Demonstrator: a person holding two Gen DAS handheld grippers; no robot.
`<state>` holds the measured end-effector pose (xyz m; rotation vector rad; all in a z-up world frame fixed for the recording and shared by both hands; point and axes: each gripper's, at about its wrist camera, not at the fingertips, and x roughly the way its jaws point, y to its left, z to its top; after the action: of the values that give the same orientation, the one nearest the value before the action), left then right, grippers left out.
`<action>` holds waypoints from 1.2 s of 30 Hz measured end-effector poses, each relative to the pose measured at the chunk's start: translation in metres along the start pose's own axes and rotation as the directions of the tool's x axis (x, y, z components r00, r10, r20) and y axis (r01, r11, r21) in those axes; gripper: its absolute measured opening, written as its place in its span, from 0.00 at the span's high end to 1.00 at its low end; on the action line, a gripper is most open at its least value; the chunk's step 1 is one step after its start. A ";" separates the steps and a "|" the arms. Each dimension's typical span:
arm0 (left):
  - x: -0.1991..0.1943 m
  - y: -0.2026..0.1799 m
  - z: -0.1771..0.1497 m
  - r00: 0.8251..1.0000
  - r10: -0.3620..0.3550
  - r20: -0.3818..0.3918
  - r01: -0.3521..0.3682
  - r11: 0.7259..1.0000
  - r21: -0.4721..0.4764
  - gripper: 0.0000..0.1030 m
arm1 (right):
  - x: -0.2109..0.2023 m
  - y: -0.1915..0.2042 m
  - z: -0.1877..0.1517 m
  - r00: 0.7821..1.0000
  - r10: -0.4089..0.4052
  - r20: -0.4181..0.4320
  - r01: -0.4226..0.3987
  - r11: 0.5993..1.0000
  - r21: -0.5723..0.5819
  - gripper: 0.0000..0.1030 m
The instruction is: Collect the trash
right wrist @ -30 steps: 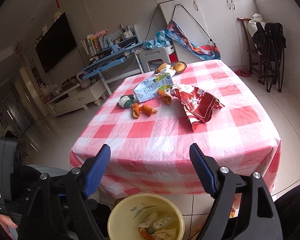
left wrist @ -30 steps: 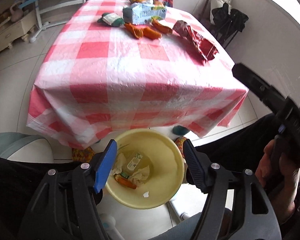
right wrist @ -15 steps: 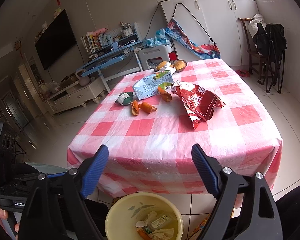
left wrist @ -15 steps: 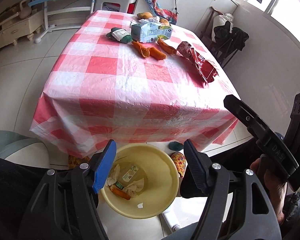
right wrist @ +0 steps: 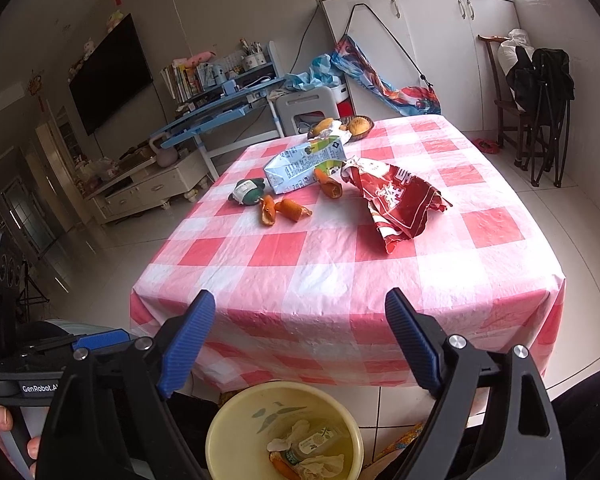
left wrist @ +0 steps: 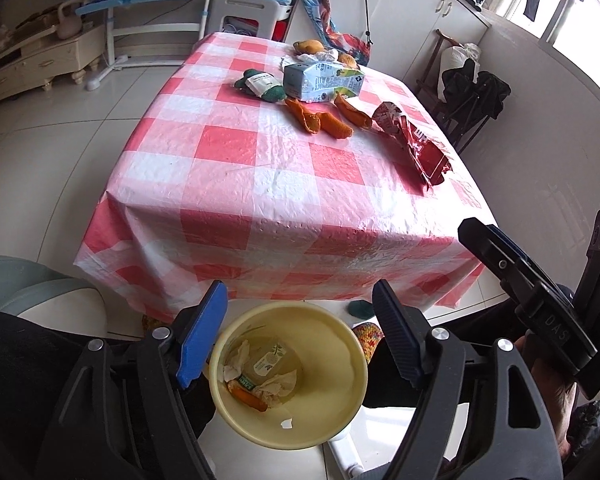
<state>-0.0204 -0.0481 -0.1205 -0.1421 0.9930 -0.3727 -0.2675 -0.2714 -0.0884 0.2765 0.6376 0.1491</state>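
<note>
A yellow bin (left wrist: 340, 420) (right wrist: 228, 424) stands on the floor by the table's near edge, holding tissues, a small bottle and orange peel. On the checked tablecloth (left wrist: 228, 184) lie a milk carton (left wrist: 320, 80) (right wrist: 304, 164), a torn red snack bag (left wrist: 416, 140) (right wrist: 400, 204), orange peels (left wrist: 316, 118) (right wrist: 284, 210) and a green packet (left wrist: 262, 84) (right wrist: 248, 191). My left gripper (left wrist: 300, 292) hovers over the bin, its jaws opening with nothing between them. My right gripper (right wrist: 300, 294) is open and holds nothing, aimed at the table's near edge above the bin.
A bowl of fruit (right wrist: 350, 124) sits at the table's far edge. A chair draped with dark clothes (right wrist: 540, 80) stands at the right by white cabinets. A blue desk (right wrist: 220, 108) and a white stool (left wrist: 252, 12) are behind the table. Slippers (left wrist: 362, 310) lie beside the bin.
The left view has tilted up and rolled a little, showing more of the table and room. Both grippers' jaws stand slightly wider. The right view is otherwise unchanged.
</note>
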 end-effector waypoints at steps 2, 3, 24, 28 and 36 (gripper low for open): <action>-0.002 0.000 0.000 1.000 0.005 0.009 -0.005 1.000 0.003 0.30 | 0.001 0.002 -0.001 1.000 0.001 -0.003 -0.001 1.000 -0.002 0.19; -0.003 -0.001 0.000 1.000 0.011 0.019 -0.012 1.000 0.007 0.30 | 0.001 0.002 -0.001 1.000 0.003 -0.004 -0.003 1.000 -0.002 0.19; -0.010 0.011 0.004 0.995 0.059 0.080 -0.055 0.997 -0.053 0.28 | 0.009 0.029 -0.004 0.999 0.031 -0.036 -0.034 0.996 -0.089 0.18; -0.012 0.011 0.004 0.993 0.074 0.093 -0.069 0.996 -0.057 0.27 | 0.009 0.029 -0.003 0.999 0.035 -0.038 -0.038 0.995 -0.088 0.18; -0.016 0.015 0.005 0.990 0.085 0.115 -0.076 0.994 -0.082 0.25 | 0.020 0.039 -0.004 0.997 0.037 -0.074 -0.045 0.993 -0.107 0.18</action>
<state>-0.0199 -0.0285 -0.1095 -0.1912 0.8931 -0.2492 -0.2557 -0.2291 -0.0912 0.1795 0.6932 0.2336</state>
